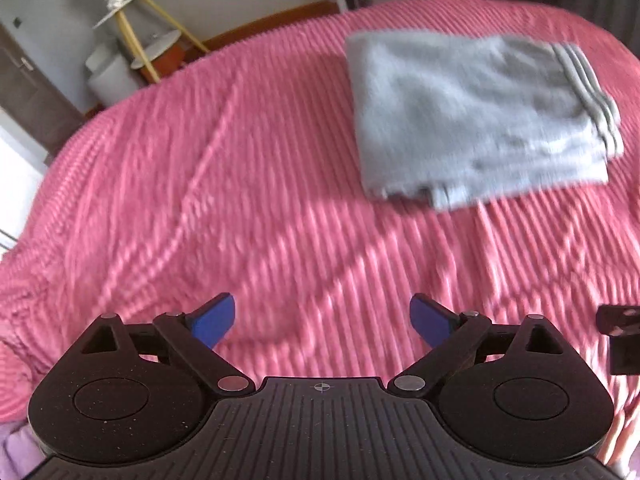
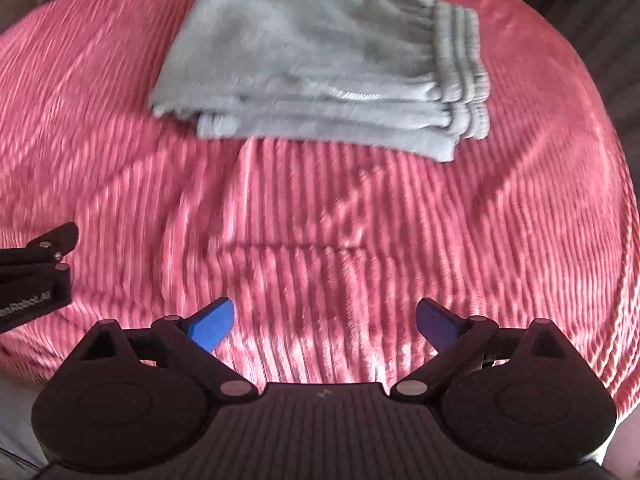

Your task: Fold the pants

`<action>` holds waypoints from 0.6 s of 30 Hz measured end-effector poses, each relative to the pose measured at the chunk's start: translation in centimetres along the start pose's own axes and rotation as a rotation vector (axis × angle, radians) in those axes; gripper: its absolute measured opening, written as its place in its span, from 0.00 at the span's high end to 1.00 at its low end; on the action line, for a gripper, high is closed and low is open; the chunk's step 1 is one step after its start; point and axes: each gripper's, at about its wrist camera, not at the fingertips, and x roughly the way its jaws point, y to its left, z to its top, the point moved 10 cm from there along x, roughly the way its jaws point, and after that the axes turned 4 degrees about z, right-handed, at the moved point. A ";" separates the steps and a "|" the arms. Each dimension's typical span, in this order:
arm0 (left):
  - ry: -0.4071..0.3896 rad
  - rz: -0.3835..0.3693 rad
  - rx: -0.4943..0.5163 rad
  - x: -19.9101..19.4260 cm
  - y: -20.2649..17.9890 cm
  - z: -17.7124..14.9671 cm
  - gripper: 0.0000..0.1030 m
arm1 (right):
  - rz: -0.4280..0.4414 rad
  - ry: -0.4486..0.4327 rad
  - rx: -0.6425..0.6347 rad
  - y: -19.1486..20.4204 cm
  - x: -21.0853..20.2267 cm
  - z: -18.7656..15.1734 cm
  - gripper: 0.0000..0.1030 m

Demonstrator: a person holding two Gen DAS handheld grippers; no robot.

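Left wrist view first: my left gripper (image 1: 322, 322) sits low in the frame with its two blue-tipped fingers (image 1: 214, 320) spread wide apart, nothing between them, only the ribbed pink bedspread (image 1: 240, 200) beyond. The grey pants (image 1: 476, 120) lie folded into a compact stack up and to the right, well apart from my fingertips, resting flat on the bedspread. The ribbed waistband (image 1: 592, 96) runs along the stack's right edge, and layered edges show at its near side. At the far right edge I can see a black piece of the right gripper (image 1: 622, 340), too little of it to read anything from here. Past the bed, at upper left, stands a small tiered stand with yellow legs (image 1: 132, 28) against a pale wall, and a wooden strip (image 1: 276, 20) runs along the bed's far side. The whole frame is somewhat smeared.

Right wrist view next: my right gripper (image 2: 325, 324) also has its blue fingers (image 2: 212, 326) held wide, clamped on nothing, with bare pink cover between them. The pants (image 2: 316, 56) lie ahead at the top centre, folded in several layers, the waistband (image 2: 464, 72) bunched at the stack's right end and the stacked edges facing me. They are well clear of my fingertips. At the left edge, part of the left gripper's black body (image 2: 36, 272) pokes in with some white lettering I cannot fully read.
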 end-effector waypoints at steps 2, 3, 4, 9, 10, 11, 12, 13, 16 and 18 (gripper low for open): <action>0.013 -0.021 0.000 -0.7 0.1 1.8 0.05 | -0.016 -0.026 0.040 -1.1 -1.4 1.3 0.05; 0.025 -0.042 -0.004 -0.9 0.0 2.6 0.05 | -0.016 -0.043 0.057 -1.6 -2.1 2.0 0.05; 0.031 -0.064 -0.005 -1.2 -0.3 3.6 0.05 | -0.007 -0.056 0.073 -2.0 -2.6 2.8 0.05; 0.039 -0.046 0.053 -2.5 -1.5 7.1 0.05 | 0.058 -0.050 0.169 -3.7 -4.6 5.7 0.05; 0.047 -0.043 0.057 -2.5 -1.7 7.5 0.05 | 0.060 -0.059 0.176 -4.0 -4.9 6.3 0.05; 0.054 -0.048 0.054 -2.4 -1.9 7.8 0.05 | 0.049 -0.063 0.181 -4.3 -5.1 6.7 0.05; 0.060 -0.057 0.050 -2.3 -2.1 8.2 0.05 | 0.036 -0.067 0.179 -4.6 -5.4 7.1 0.05; 0.067 -0.063 0.048 -2.2 -2.3 8.4 0.05 | 0.028 -0.069 0.173 -4.8 -5.6 7.5 0.05; 0.095 -0.085 0.040 -1.5 -3.1 8.7 0.05 | 0.031 -0.074 0.174 -5.3 -5.7 8.4 0.05; 0.112 -0.099 0.046 -1.0 -3.8 8.6 0.05 | 0.025 -0.083 0.173 -5.6 -5.8 8.8 0.05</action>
